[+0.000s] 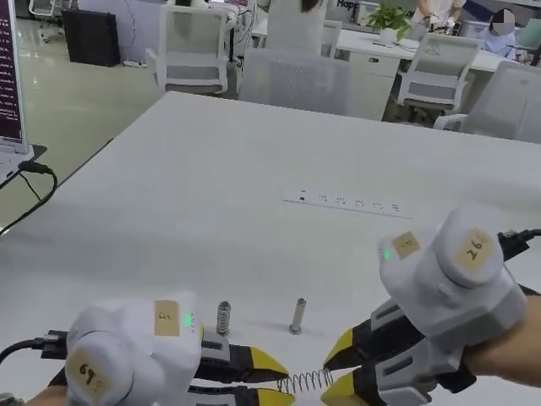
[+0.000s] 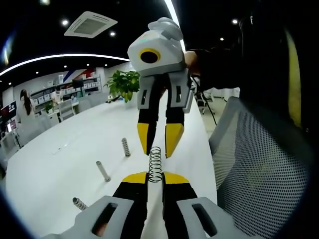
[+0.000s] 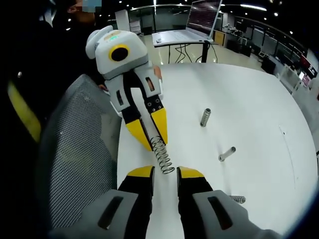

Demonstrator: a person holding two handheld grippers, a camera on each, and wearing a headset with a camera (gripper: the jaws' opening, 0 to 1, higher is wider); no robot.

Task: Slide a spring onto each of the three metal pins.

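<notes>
**While two sets of jaws face tip to tip, one spring (image 1: 304, 382) spans the gap**

Left gripper (image 1: 272, 381): jaws closed down on one end of the spring, with only the coil's width left between the yellow tips. In the left gripper view the coils rise straight out from between its own tips, pinched on both sides.

Beyond the left jaws, just off their tips, is the sprung pin (image 1: 223, 317). It stands upright on the white workbench (image 1: 211, 211) with coils round its shaft. The bare pin (image 1: 297, 315) comes next to the right, upright, standing beyond the gap between the two grippers. The third pin (image 2: 79, 203) sits off to the side of the left gripper's jaws in that gripper's own view, and it also carries coils.

The spring runs from one set of tips to the other.

Right gripper (image 1: 336, 370): jaws parted a little, wider than the spring. The spring's far end sits between the tips. Cannot tell whether either tip touches it.

Far beyond the right jaws, a white power strip (image 1: 347, 203) lies flat on the workbench.
</notes>
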